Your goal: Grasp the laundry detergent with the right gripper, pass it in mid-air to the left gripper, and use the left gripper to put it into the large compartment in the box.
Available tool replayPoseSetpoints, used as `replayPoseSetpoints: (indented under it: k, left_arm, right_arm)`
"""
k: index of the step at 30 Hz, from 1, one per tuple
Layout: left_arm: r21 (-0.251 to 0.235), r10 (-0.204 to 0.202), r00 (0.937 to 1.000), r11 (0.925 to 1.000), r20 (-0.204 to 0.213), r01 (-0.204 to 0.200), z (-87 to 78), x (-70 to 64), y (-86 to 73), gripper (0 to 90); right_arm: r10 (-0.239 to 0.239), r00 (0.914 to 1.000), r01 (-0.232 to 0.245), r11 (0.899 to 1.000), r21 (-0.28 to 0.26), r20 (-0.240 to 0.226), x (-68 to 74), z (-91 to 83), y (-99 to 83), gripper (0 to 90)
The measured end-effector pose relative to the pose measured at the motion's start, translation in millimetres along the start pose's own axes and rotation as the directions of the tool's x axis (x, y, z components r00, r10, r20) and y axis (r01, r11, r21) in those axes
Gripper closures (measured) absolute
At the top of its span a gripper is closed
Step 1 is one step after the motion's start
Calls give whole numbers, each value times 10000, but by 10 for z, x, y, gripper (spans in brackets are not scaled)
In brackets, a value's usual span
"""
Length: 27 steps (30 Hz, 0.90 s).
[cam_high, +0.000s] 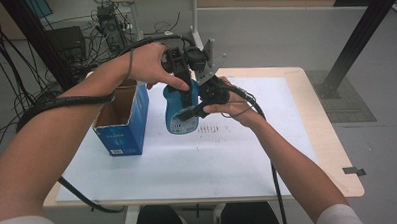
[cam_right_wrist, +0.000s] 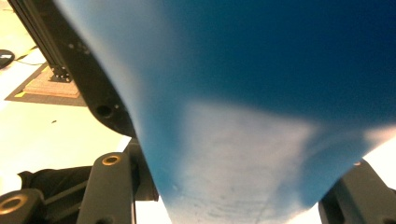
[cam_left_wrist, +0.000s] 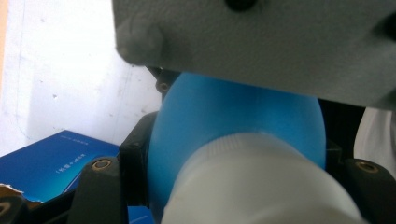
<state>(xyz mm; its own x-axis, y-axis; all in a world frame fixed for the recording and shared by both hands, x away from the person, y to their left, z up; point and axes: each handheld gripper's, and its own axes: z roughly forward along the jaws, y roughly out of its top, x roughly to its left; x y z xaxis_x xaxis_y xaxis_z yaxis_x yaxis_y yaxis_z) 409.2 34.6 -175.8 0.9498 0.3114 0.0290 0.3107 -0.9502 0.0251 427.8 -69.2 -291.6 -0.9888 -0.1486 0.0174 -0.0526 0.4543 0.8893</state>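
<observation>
Above table [cam_high: 288, 154], both grippers clamp blue bottle [cam_high: 179, 115] beside open box [cam_high: 121, 119]

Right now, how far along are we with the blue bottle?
Done: the blue plastic bottle is out of the open blue cardboard box, above the white mat. In hand: both the left gripper and right gripper clamp it. Left: apparently its white cap, still on.

light wood table [cam_high: 333, 152]; white sheet [cam_high: 188, 167] covers top; open blue box [cam_high: 124, 119] stands at sheet's left.
</observation>
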Motion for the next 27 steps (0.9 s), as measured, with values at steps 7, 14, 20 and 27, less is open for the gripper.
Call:
replayPoseSetpoints:
  k: [7,14,20,27]
  left_arm:
    - [9,71,10000,10000,7,-71,14,-3,-8,372]
    - [16,64,10000,10000,-18,-64,9,-4,-10,373]
    - [90,89,10000,9999,-7,-89,9,-6,-7,373]
    - [73,67,10000,10000,5,-67,5,-8,-21,373]
  right_arm:
    - [12,10000,-13,10000,64,28,6,11,-2,424]
    - [5,10000,-5,10000,7,40,3,15,-3,422]
    - [23,10000,-23,10000,-43,17,8,18,-8,421]
    - [-28,10000,28,9999,-151,31,9,27,-15,419]
